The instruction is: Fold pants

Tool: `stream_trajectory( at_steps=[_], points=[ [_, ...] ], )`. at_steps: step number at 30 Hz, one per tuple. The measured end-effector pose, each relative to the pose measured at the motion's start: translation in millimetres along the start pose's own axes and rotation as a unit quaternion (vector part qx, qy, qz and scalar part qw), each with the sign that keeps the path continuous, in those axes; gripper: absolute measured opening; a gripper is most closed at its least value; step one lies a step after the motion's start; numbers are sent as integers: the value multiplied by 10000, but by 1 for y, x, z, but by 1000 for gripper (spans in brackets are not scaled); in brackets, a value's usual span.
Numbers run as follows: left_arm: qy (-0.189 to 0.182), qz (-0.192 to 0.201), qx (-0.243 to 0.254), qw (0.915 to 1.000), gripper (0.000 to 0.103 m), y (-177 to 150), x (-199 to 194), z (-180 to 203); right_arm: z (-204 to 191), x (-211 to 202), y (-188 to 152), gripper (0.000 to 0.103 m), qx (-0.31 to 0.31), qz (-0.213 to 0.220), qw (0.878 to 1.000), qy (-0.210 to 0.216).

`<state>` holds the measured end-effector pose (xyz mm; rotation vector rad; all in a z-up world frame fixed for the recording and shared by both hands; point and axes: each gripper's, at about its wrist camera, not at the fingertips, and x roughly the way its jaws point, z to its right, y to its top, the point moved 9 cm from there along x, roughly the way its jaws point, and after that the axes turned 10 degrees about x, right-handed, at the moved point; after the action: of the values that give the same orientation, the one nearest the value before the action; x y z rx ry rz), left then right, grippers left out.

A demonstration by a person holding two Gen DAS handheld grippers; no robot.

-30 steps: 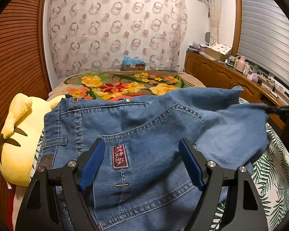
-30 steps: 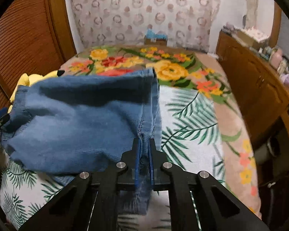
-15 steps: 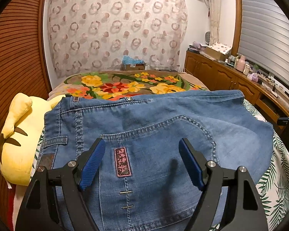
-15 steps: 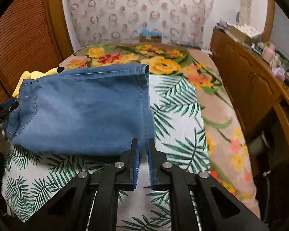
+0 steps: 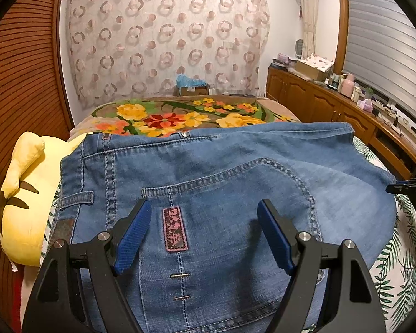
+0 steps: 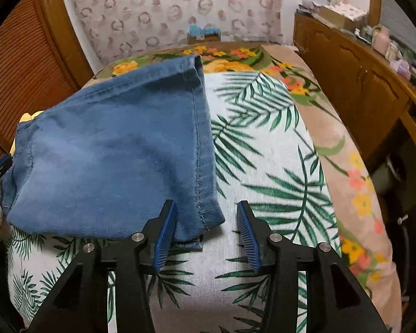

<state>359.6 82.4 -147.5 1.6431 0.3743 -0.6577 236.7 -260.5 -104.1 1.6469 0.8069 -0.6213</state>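
Note:
Blue denim pants [image 5: 222, 172] lie folded on the bed, back pocket and pink label facing up. My left gripper [image 5: 205, 208] hovers open over the pocket, nothing pinched between its blue pads. In the right wrist view the folded leg [image 6: 111, 161] rests flat on the leaf-print sheet [image 6: 263, 152]. My right gripper [image 6: 206, 206] is low at the leg's near corner with its jaws opening; the denim corner lies loose between them, close to the left pad [image 6: 163, 230], and is not pressed. The right gripper's tip [image 5: 407, 187] also shows at the right edge of the left wrist view.
A yellow plush toy [image 5: 22, 194] lies at the pants' left. A floral blanket [image 5: 166, 116] covers the far part of the bed. A wooden cabinet [image 5: 319, 102] with clutter runs along the right. A slatted wooden wall [image 5: 19, 69] stands left.
The right gripper came down with the pant leg, laid it flat over the pants, then opened and let the denim go. The left gripper stayed open and still.

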Motion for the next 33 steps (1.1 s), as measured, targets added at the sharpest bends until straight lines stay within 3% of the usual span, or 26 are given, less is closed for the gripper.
stream_trajectory(
  at_steps=[10,12,14,19,25,33],
  points=[
    [1,-43,28,10000,80,-2,0,5,-25,4,-11,47,-244,-18,9996,137],
    [-29,-48,-17,10000,80,-2,0,5,-31,4,-12,39,-341,16,9993,161],
    [-46,-66,-46,10000,80,-2,-1,4,-37,4,-14,22,-459,38,9987,239],
    [138,-63,-100,9998,80,3,-19,-10,-43,10,-17,17,-608,113,9976,325],
    [577,-317,-439,9969,78,-28,-51,-55,-39,14,-19,16,-663,163,9967,443],
    [1040,-753,-1075,9859,66,-83,-75,-107,-43,11,-21,16,-864,299,9951,383]
  ],
)
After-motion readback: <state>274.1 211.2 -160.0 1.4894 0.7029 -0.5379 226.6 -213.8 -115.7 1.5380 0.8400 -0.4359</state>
